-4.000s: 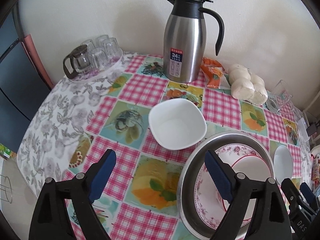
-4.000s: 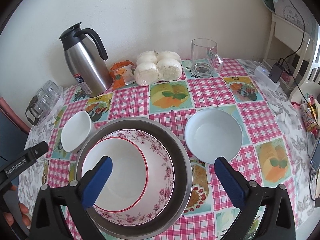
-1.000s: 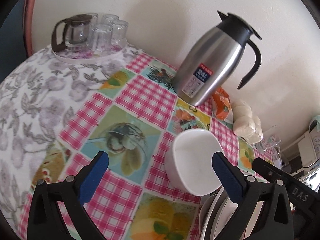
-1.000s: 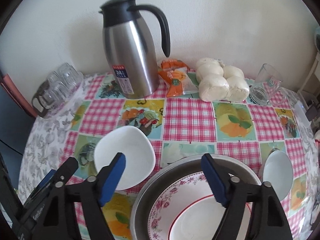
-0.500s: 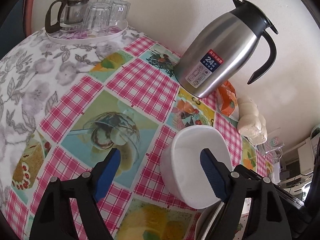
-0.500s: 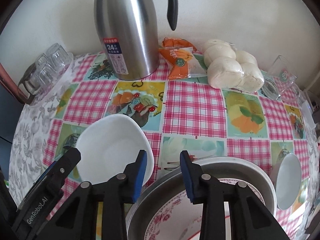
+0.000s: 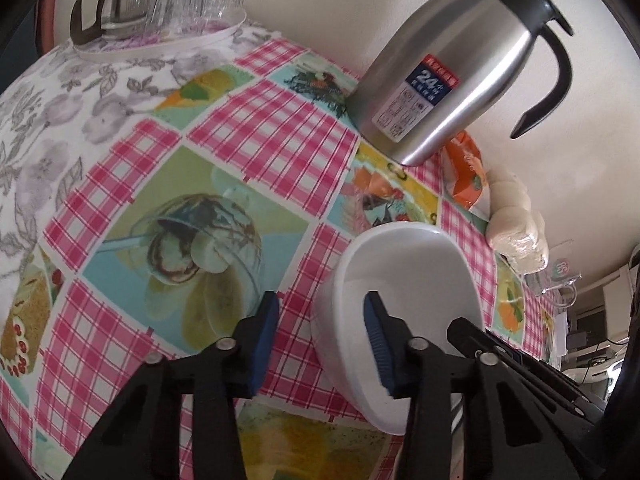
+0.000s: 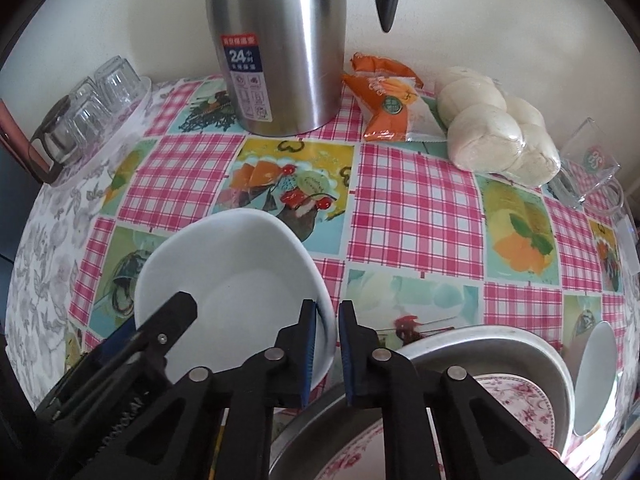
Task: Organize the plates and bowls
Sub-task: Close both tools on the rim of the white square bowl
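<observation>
A white squarish bowl [image 7: 416, 280] sits on the checked tablecloth; it also shows in the right wrist view [image 8: 236, 280]. My left gripper [image 7: 322, 344] straddles its near-left wall, one finger inside and one outside, jaws partly closed with a gap left. My right gripper [image 8: 328, 348] is nearly shut around the bowl's right rim. A steel basin [image 8: 480, 344] at the lower right holds a floral plate [image 8: 516, 396]. A second white bowl [image 8: 596, 376] lies at the far right.
A steel thermos jug [image 8: 280, 40] stands at the back, also in the left wrist view [image 7: 452, 64]. An orange snack packet [image 8: 388, 100], wrapped buns [image 8: 496, 124] and a glass mug [image 8: 592, 168] lie to its right. A tray of glasses [image 7: 160, 4] sits at the back left.
Both grippers have moved forward and down onto the white squarish bowl and narrowed their jaws, the left around its left wall, the right around its right rim.
</observation>
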